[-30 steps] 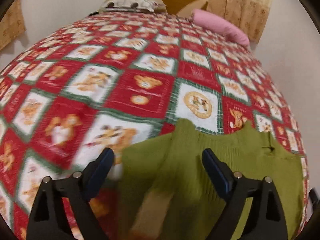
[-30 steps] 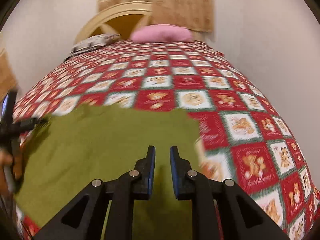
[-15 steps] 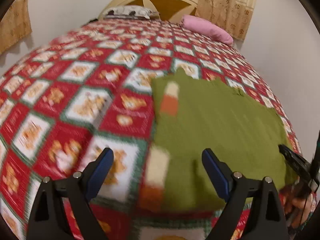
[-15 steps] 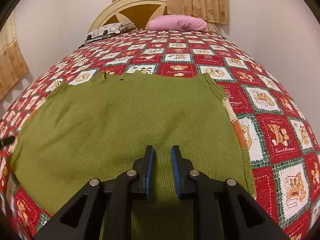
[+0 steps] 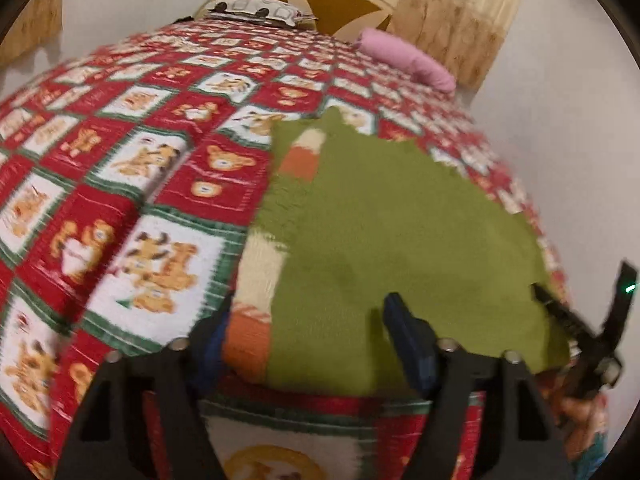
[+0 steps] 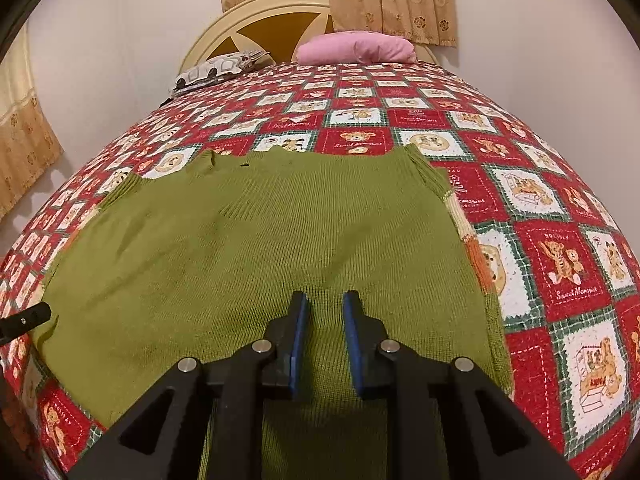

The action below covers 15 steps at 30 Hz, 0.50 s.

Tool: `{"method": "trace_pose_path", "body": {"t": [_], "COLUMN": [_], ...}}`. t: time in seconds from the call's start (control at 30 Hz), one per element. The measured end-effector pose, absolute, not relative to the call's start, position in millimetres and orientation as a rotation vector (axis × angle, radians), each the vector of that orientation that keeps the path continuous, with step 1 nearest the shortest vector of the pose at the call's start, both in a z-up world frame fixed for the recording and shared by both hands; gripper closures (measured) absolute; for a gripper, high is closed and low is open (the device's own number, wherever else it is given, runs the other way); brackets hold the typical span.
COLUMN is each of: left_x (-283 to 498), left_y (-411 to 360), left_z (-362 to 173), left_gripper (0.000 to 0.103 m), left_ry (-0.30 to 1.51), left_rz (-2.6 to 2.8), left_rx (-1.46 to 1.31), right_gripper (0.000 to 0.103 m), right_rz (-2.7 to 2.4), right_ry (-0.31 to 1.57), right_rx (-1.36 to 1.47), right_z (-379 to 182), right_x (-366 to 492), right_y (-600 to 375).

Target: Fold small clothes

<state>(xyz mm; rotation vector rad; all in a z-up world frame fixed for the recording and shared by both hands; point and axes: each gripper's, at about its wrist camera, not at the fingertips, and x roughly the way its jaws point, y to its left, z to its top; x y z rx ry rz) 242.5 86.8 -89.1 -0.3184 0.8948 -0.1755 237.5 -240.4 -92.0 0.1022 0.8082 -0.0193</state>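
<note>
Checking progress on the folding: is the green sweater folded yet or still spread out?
Spread out: the green sweater lies flat on the bedspread, hem to neckline showing, with no fold across its body.

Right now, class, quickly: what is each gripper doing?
Left gripper: closing around the green sweater's striped edge, not yet gripping.
Right gripper: slightly open over the sweater, holding nothing.

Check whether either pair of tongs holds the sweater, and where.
Nothing is gripped yet. The left tongs are closing around the green sweater's near striped corner; the right tongs hover narrowly open over its flat hem.
</note>
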Motion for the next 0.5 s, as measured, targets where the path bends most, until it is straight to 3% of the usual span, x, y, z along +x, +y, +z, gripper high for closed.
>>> {"method": "trace_pose_path", "body": {"t": [0.23, 0.37, 0.43, 0.5], "left_x": [250, 270, 275, 274], "left_y": [104, 105, 104, 102], "left_z": [-97, -102, -102, -98], "left_gripper": [0.033, 0.019, 0.02, 0.036], "left_ry": [0.845, 0.862, 0.86, 0.848], "left_rz": [-0.195, -0.244, -0.23, -0.233], "left_rx": [-0.537, -0.62, -0.654, -0.662], "right_gripper": [0.083, 0.083, 0.083, 0.083], "right_rz": [-0.005, 0.002, 0.005, 0.004], "right_ry": [0.804, 0.802, 0.801, 0.801], "right_rx": [0.128, 0.141, 0.143, 0.143], "right_z": [-92, -92, -93, -93], "right_x": [238, 238, 238, 238], "right_y": [-244, -246, -247, -247]}}
